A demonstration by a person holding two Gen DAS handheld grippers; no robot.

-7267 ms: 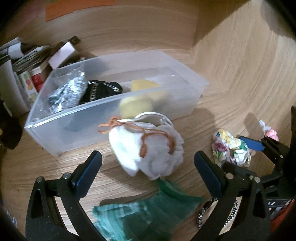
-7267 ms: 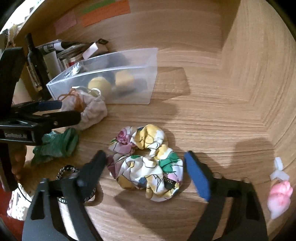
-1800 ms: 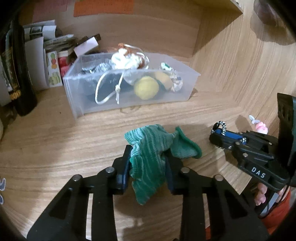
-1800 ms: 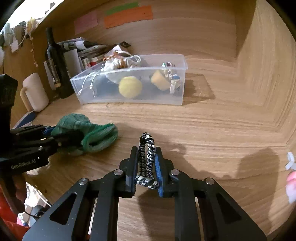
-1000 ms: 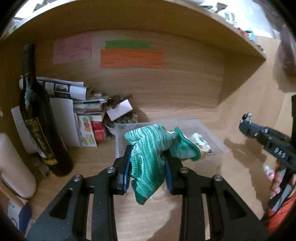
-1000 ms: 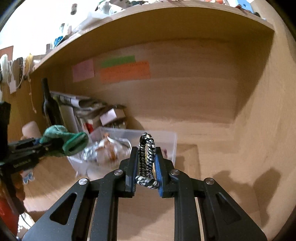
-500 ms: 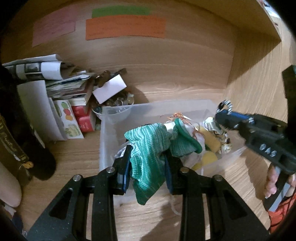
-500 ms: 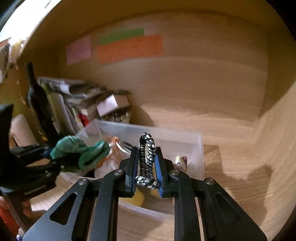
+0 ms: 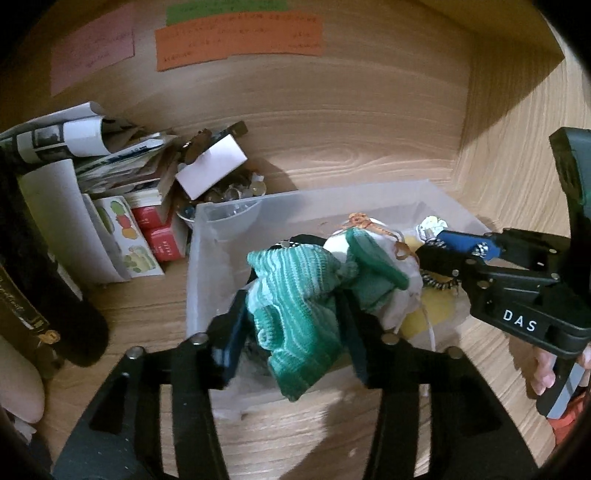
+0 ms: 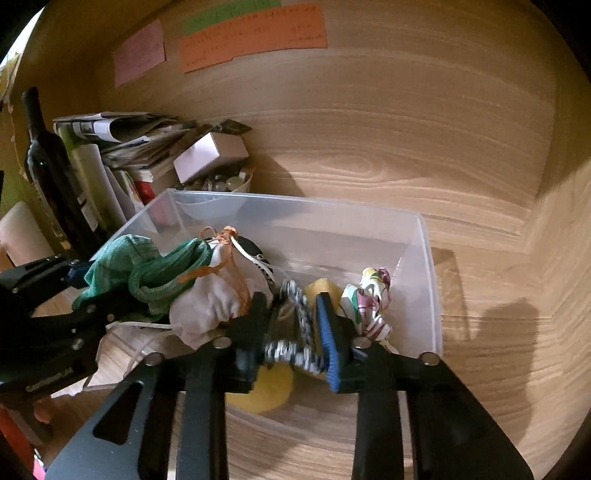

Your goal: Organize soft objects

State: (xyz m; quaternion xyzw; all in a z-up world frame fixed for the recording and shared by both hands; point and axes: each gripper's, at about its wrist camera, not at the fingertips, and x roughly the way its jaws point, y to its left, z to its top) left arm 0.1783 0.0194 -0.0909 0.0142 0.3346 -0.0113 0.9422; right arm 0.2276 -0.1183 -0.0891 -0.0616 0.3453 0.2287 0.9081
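A clear plastic bin (image 9: pixel 373 192) (image 10: pixel 430 266) sits on the wooden shelf. My left gripper (image 9: pixel 295 317) holds a green knitted cloth (image 9: pixel 299 295) (image 10: pixel 144 269) over the bin's left part, its jaws parted around the cloth. My right gripper (image 10: pixel 291 325) is over the bin's near side; its jaws have parted and the black-and-white braided hair tie (image 10: pixel 297 336) hangs loosely between them. In the bin lie a white drawstring pouch (image 10: pixel 208 299), yellow sponges (image 10: pixel 266 391) and a floral scrunchie (image 10: pixel 369 299).
A dark wine bottle (image 10: pixel 55 177) stands left of the bin, with papers and small boxes (image 9: pixel 122 206) and a bowl of small items (image 10: pixel 218 184) behind it. Sticky notes (image 10: pixel 251 35) are on the back wall. A side wall rises at the right.
Both grippers have come down over the bin. Both sets of jaws have widened; the hair tie is slipping down between the right fingers, and the green cloth sags in the left.
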